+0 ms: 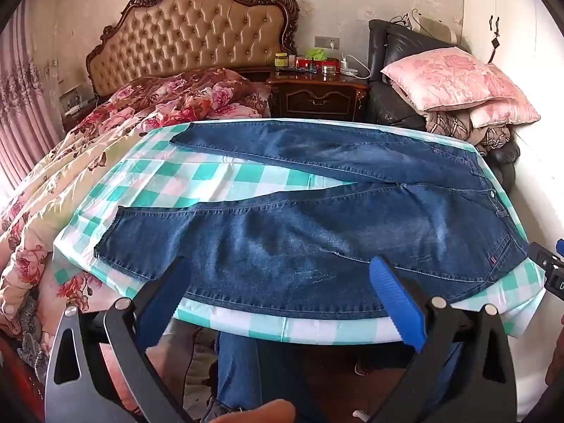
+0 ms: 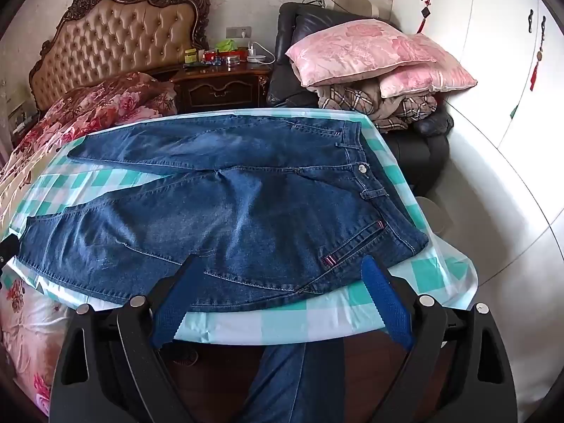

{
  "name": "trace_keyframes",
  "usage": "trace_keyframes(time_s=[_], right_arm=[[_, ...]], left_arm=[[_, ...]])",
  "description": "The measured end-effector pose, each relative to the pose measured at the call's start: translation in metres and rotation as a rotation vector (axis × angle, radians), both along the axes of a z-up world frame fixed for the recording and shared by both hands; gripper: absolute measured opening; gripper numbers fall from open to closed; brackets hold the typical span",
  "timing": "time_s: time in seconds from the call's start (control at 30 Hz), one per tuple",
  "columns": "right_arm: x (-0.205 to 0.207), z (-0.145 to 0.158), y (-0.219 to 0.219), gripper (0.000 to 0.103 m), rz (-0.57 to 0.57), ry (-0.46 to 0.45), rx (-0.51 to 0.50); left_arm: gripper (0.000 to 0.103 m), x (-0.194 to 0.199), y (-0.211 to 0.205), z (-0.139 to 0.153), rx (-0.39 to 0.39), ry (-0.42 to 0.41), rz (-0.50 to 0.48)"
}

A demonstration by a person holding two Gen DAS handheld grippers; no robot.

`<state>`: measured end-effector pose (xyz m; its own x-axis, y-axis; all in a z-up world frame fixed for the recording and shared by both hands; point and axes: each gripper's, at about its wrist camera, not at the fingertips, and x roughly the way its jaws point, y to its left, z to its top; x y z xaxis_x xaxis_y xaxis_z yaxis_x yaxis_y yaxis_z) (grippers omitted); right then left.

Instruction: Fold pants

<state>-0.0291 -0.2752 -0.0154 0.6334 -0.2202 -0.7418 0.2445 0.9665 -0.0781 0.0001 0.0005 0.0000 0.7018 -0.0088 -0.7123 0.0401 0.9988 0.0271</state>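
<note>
Lying beyond both fingers (image 1: pixel 394 299): pants (image 1: pixel 317 232)

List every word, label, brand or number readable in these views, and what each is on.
None can be read for certain.
Small red tab on the jeans pocket: stripes only, no lettering legible.
Jars and boxes on the nightstand: labels too small and blurred.

jeans (image 1: pixel 317 232) on checkered table (image 1: pixel 211 183)

1. Blue jeans (image 2: pixel 225 204) are spread flat on a green-and-white checked table (image 2: pixel 317 320), waistband at the right of the frame.
2. The right gripper (image 2: pixel 282 268) is held wide apart over the near edge, nothing between its fingers.
</note>
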Motion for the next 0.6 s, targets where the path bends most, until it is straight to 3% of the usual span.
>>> trace_keyframes(time_s=[0.6], right_arm=[[-0.0009, -0.0021, -0.0019, 0.088, -0.008, 0.000, -0.001]], left_arm=[[0.101, 0.0022, -0.0065, -0.0021, -0.001, 0.000, 0.000]])
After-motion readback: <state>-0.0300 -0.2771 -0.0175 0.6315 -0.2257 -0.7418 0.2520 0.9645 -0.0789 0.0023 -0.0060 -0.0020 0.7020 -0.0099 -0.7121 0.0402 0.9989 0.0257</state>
